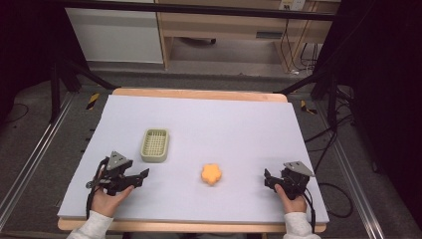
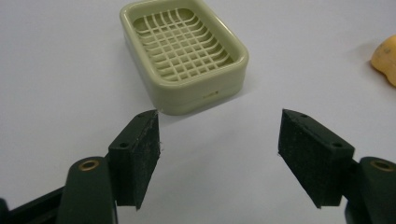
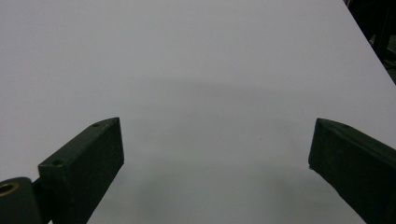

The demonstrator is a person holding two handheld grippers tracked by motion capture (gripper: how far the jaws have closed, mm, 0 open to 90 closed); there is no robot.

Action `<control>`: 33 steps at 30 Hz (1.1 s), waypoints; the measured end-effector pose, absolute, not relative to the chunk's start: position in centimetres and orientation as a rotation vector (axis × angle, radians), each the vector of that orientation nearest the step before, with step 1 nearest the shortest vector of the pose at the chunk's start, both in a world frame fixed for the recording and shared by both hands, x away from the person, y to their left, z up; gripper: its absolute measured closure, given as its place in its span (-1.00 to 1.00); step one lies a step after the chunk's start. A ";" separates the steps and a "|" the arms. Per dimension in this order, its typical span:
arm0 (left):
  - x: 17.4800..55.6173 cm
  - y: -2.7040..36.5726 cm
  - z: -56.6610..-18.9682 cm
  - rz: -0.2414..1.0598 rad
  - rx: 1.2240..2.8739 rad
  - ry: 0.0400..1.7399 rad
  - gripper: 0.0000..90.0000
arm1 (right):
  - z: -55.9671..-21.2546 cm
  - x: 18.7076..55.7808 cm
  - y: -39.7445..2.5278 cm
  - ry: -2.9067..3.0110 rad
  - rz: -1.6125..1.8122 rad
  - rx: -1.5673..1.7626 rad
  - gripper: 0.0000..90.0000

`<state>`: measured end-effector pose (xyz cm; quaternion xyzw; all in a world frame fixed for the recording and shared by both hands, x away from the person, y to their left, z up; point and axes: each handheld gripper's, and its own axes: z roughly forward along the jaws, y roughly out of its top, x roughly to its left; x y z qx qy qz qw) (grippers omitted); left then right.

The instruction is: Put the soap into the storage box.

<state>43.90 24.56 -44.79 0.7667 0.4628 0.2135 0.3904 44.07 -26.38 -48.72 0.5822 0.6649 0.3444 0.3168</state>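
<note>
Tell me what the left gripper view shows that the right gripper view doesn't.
The left gripper view shows the pale green soap dish just beyond the left tongs, and an edge of the orange flower-shaped piece at the far right. The right gripper view has bare table sheet ahead of the right tongs, with the sheet's edge and dark floor at the top right. Both show wide-open black jaws over the same pale sheet.

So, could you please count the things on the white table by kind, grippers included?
Soap dish, pale green: 1, the soap dish
Soap, orange and flower-shaped: 1, the soap
Grippers, black, jaws apart: 2, the left gripper and the right gripper
Total: 4
</note>
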 end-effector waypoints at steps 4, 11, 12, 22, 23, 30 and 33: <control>43.9 24.0 -44.5 0.534 1.957 1.156 -0.35 | -48.8 44.1 -26.4 1.748 0.895 1.532 -0.91; 44.1 22.8 -44.1 0.519 1.994 1.120 -0.39 | -48.8 44.2 -26.3 1.754 0.881 1.526 -0.91; 44.1 22.6 -44.1 0.517 2.000 1.113 -0.40 | -48.8 44.2 -26.3 1.755 0.880 1.524 -0.91; 44.7 20.6 -43.2 0.511 2.040 1.062 -0.44 | -48.8 44.2 -26.2 1.754 0.871 1.519 -0.91; 44.8 20.2 -43.1 0.510 2.041 1.055 -0.44 | -48.8 44.2 -26.1 1.755 0.870 1.519 -0.91; 45.0 18.6 -42.8 0.489 2.071 1.020 -0.45 | -48.8 44.2 -26.1 1.759 0.864 1.513 -0.91; 45.0 17.5 -42.7 0.481 2.084 0.990 -0.45 | -48.8 44.2 -26.1 1.762 0.862 1.514 -0.91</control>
